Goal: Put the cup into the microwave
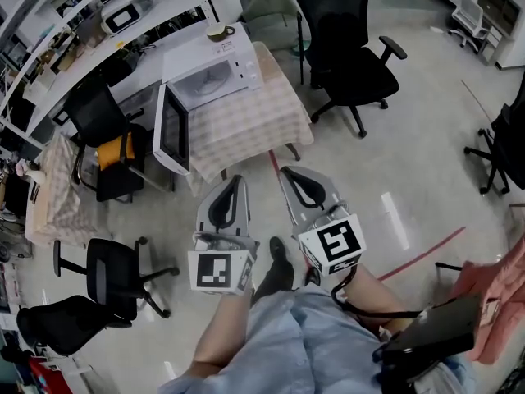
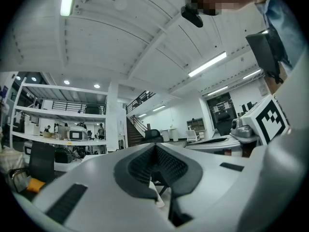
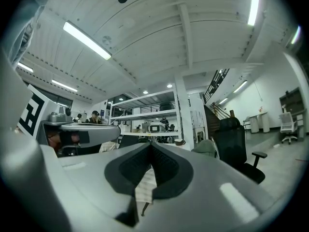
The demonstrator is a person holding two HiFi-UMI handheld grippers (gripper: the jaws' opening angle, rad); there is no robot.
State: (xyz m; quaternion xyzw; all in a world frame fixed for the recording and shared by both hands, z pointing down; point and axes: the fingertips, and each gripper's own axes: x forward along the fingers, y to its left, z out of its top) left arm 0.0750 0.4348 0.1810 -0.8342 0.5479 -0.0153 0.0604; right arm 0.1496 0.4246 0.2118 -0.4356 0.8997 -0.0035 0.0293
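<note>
The cup (image 1: 220,32) sits on top of the white microwave (image 1: 215,74), near the far edge. The microwave stands on a tabletop (image 1: 262,125) with a checked cloth, and its door (image 1: 172,130) hangs wide open. The person stands well away from it. The left tool (image 1: 238,180) is clenched with nothing in it. The right tool (image 1: 286,172) is clenched and empty too. Both point toward the tabletop. The cup looks small and hard, so it is likely light but could break if it falls. Its side looks smooth and may slip. A good hold is likely on the rim, one jaw inside and one outside. I cannot tell if it has a handle.
</note>
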